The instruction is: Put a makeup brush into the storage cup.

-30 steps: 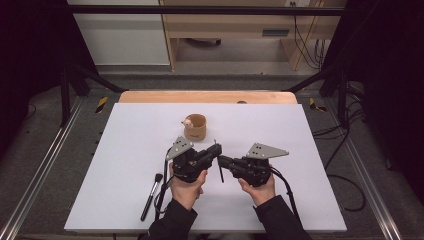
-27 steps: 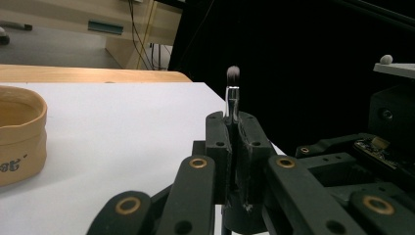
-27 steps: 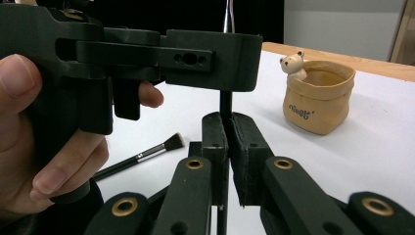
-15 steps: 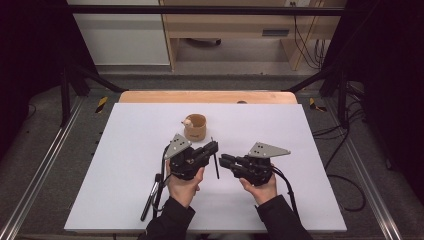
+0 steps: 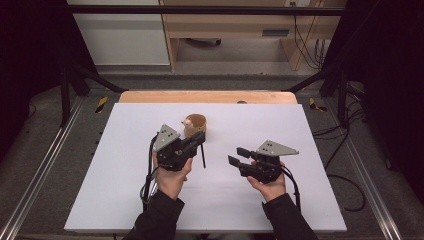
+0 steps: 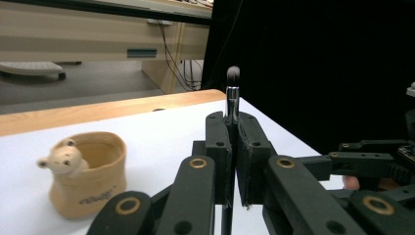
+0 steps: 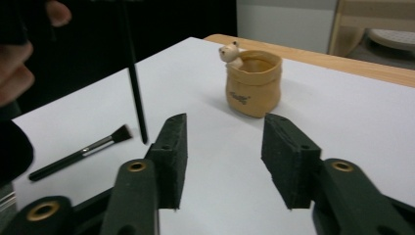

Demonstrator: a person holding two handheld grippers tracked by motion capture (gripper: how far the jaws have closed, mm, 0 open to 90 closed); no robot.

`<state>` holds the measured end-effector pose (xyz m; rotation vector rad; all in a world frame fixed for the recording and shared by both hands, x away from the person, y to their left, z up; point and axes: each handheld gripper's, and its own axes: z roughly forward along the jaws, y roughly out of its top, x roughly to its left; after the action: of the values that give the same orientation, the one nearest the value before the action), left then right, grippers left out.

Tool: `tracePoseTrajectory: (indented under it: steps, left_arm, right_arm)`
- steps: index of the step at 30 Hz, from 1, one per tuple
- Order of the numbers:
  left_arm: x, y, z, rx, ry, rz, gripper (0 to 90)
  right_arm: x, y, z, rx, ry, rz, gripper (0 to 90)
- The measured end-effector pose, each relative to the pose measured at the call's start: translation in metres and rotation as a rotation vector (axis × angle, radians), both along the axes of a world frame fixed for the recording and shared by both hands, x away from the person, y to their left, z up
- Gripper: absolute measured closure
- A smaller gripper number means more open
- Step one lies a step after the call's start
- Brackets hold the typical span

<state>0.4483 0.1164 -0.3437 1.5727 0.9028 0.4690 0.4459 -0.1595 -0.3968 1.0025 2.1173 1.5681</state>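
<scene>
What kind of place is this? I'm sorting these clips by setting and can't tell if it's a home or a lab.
Most likely a lab or recording workspace, not a home: a white tabletop framed by metal rails, black curtains at the sides, loose cables on the floor, and plain wooden furniture behind.

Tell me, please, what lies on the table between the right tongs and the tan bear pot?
Nothing: in the right gripper view, bare white table runs from the open right tongs to the bear pot. The flat brush lies off to the side.

The tan pouch-shaped holder [image 7: 253,83] bears a small dark printed word, too small and blurred to read.
</scene>
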Motion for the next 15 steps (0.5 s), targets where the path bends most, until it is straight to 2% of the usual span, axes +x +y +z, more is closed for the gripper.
tracePoseTrajectory:
  steps: [9, 15]
  left_arm:
    - [0.007, 0.013, 0.016, 0.038, -0.027, 0.03, 84.8]
    - [0.013, 0.017, 0.026, 0.046, -0.039, 0.045, 84.8]
  right_arm:
    - [0.001, -0.014, -0.002, -0.017, -0.01, -0.088, 32.4]
    - [-0.001, -0.021, -0.003, -0.04, -0.014, -0.104, 17.5]
